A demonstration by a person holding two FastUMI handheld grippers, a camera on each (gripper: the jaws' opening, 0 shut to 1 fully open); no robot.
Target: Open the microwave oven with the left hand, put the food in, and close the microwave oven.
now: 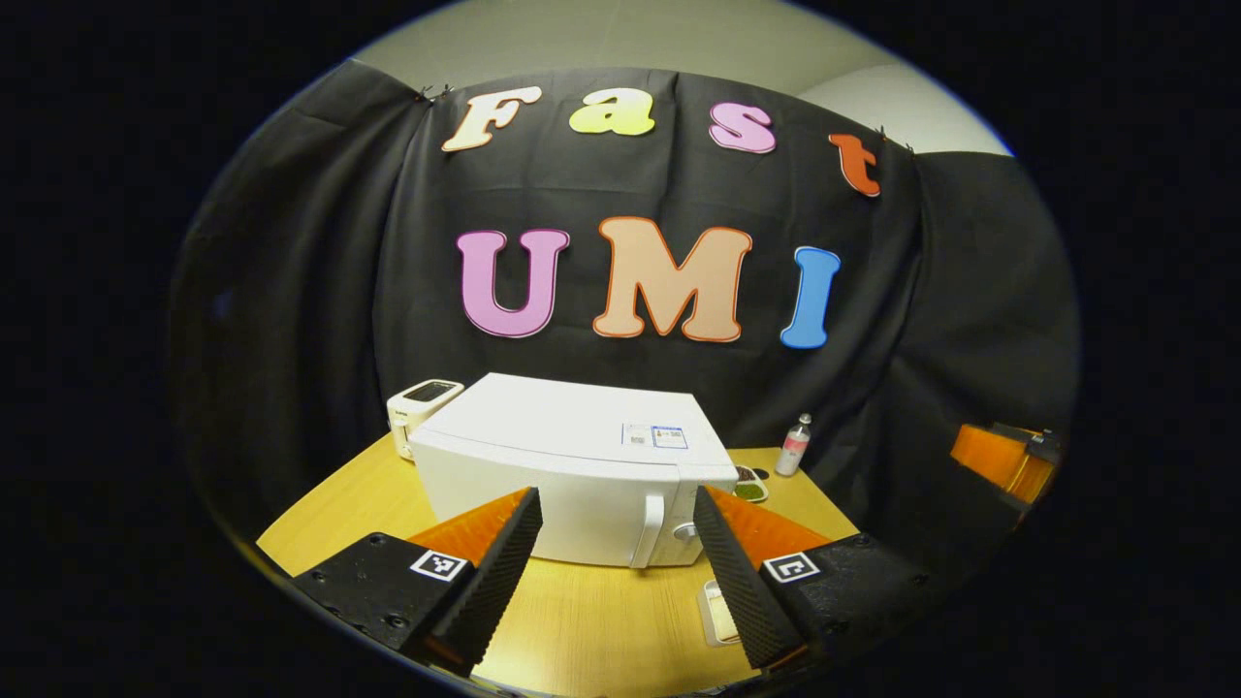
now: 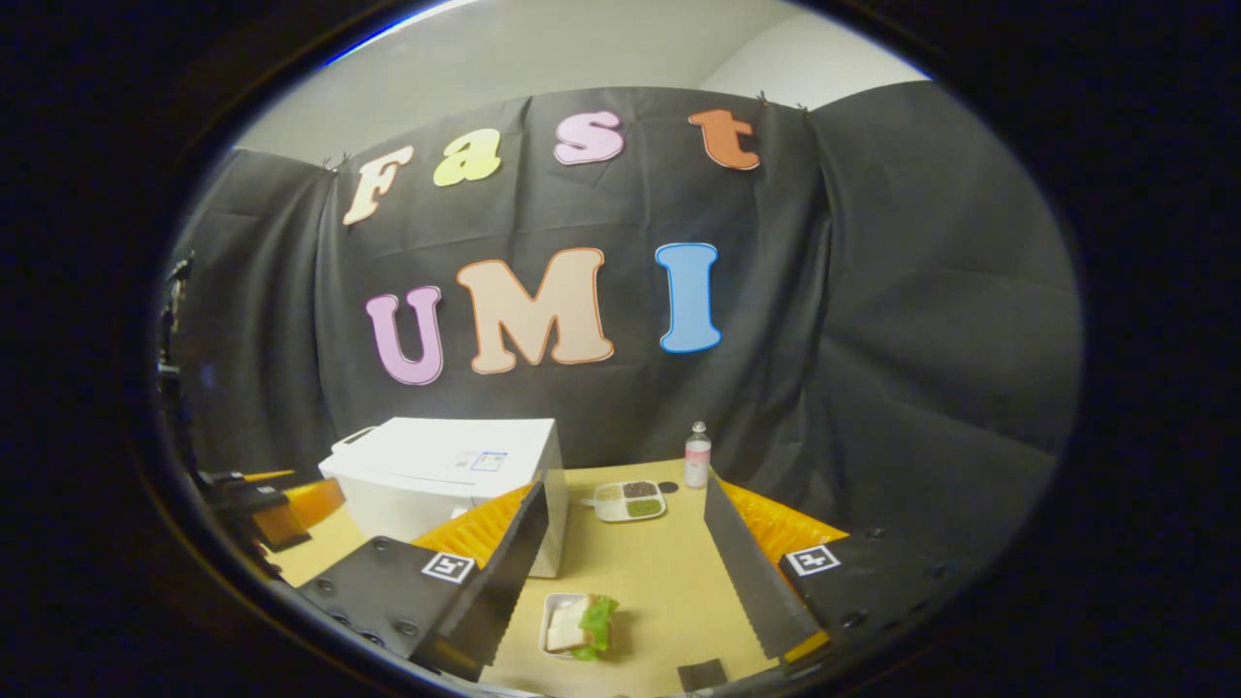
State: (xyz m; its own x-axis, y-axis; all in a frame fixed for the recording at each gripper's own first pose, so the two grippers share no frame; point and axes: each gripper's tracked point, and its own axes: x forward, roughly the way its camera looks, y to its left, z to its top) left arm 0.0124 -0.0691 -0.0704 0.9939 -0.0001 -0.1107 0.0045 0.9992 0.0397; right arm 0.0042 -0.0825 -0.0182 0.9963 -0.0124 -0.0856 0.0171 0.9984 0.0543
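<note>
Left gripper [image 1: 616,543] spread wide, empty, facing closed microwave [image 1: 572,465]; handle [image 1: 648,531] is slim, so a skewed approach risks slipping off

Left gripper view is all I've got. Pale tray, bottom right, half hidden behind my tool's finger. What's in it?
Observer: A sandwich with a green leaf sticking out. It lies in a small white tray.
Operator: Right tool on it yet?
Observer: No. The right tool is open, and the sandwich sits low between its fingers, touching neither.
Operator: Dish near the bottle, what's on it?
Observer: It's a compartment plate holding a dark portion, a green one and a paler one.
</note>
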